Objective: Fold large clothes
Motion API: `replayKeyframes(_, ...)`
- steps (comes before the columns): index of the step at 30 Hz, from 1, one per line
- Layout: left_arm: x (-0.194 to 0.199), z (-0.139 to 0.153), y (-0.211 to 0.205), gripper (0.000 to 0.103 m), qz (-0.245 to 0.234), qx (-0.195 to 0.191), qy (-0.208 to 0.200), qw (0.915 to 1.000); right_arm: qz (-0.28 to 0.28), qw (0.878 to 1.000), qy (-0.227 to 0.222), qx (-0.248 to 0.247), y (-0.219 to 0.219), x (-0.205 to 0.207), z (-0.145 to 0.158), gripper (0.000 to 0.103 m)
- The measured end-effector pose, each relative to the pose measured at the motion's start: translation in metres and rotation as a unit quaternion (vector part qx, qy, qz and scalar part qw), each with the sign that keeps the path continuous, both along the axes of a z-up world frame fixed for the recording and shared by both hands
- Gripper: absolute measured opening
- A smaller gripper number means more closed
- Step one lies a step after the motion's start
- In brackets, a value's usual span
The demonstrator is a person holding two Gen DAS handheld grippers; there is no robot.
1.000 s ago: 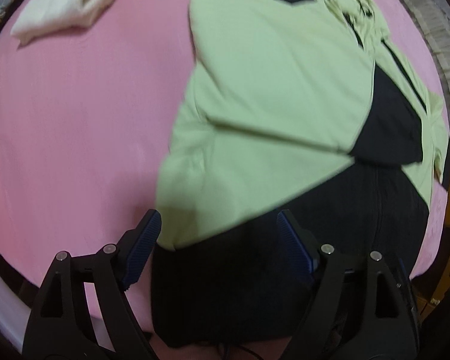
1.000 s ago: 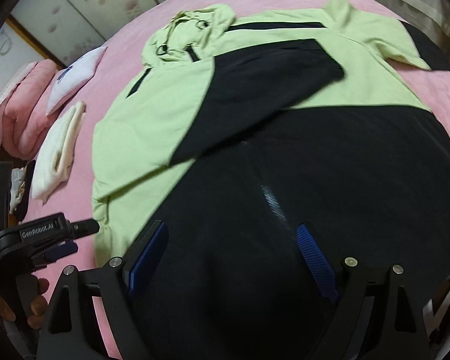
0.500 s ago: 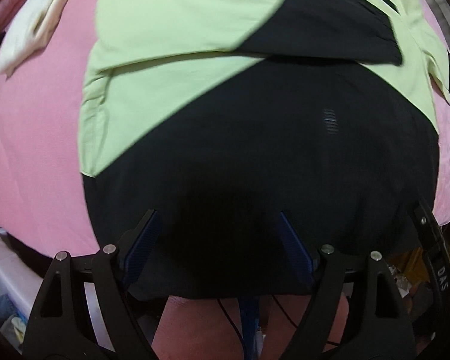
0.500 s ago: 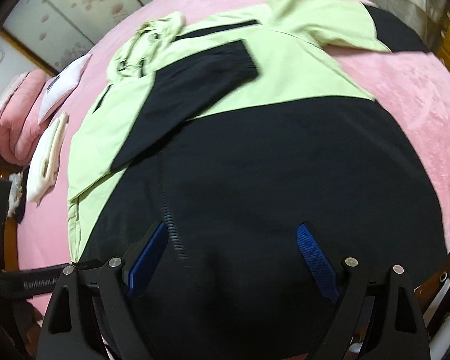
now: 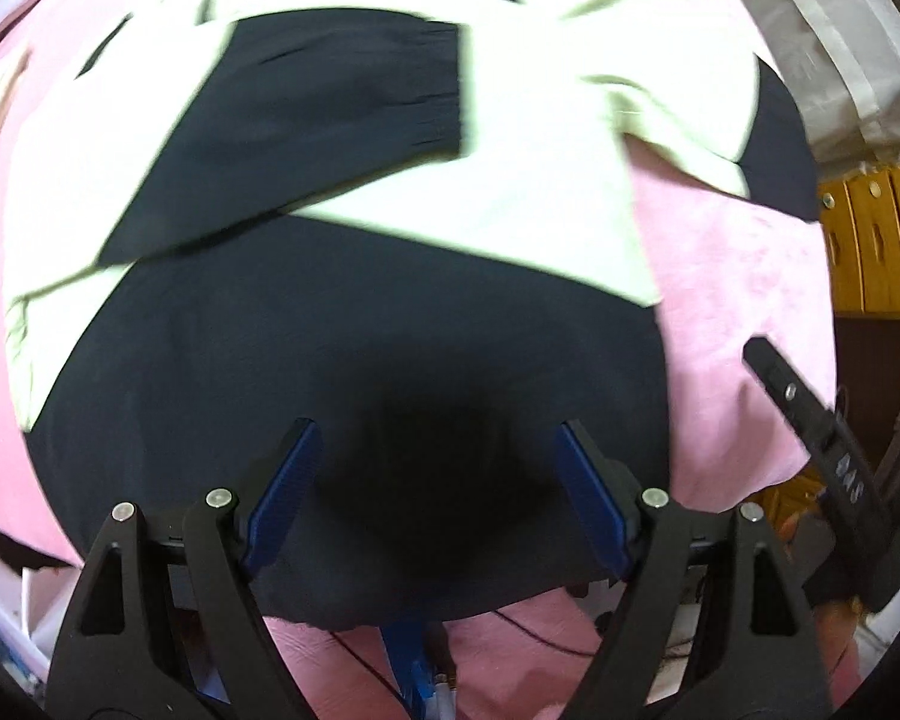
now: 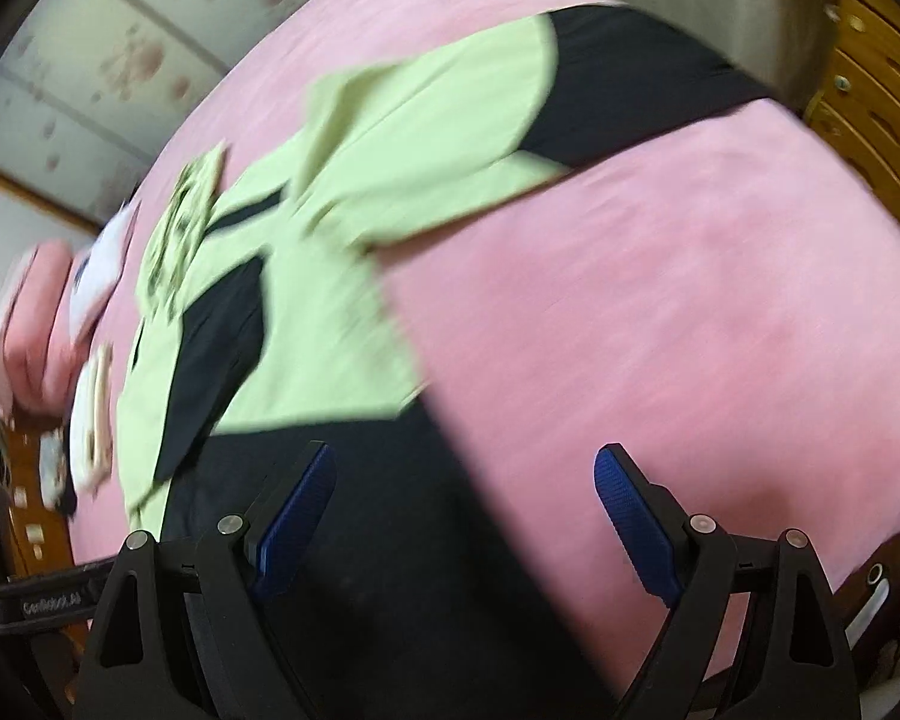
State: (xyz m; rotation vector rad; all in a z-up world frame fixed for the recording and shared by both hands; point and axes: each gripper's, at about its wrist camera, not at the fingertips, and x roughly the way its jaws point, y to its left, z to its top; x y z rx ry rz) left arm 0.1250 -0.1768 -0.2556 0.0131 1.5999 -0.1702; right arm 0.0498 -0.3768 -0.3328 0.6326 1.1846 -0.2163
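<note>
One jacket (image 5: 342, 360); two spread grippers (image 5: 435, 498) (image 6: 462, 510)

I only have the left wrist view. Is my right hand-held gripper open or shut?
Observer: Open. The right hand-held gripper has its fingers spread wide and holds nothing.
Operator: What is it aimed at?
Observer: The black hem ends near its left finger, and bare pink bedspread lies ahead of the right one.
Operator: Anything else on the bed?
Observer: A pink pillow lies left of the hood.
</note>
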Motion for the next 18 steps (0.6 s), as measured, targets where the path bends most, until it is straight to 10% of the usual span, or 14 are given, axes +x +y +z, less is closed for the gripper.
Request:
replayKeyframes(7,0.037,-0.002,-0.070,0.077,-0.041,-0.003,0.004,0.9992,-0.075,0.997,-0.013,0.006,-0.118,0.007,-0.009,0.089)
replayKeyframes(18,0.081,-0.034,-0.109,0.077,0.023,-0.046,0.094,0.9943,-0.180,0.979,-0.072,0.062,-0.272,0.041,-0.051,0.086)
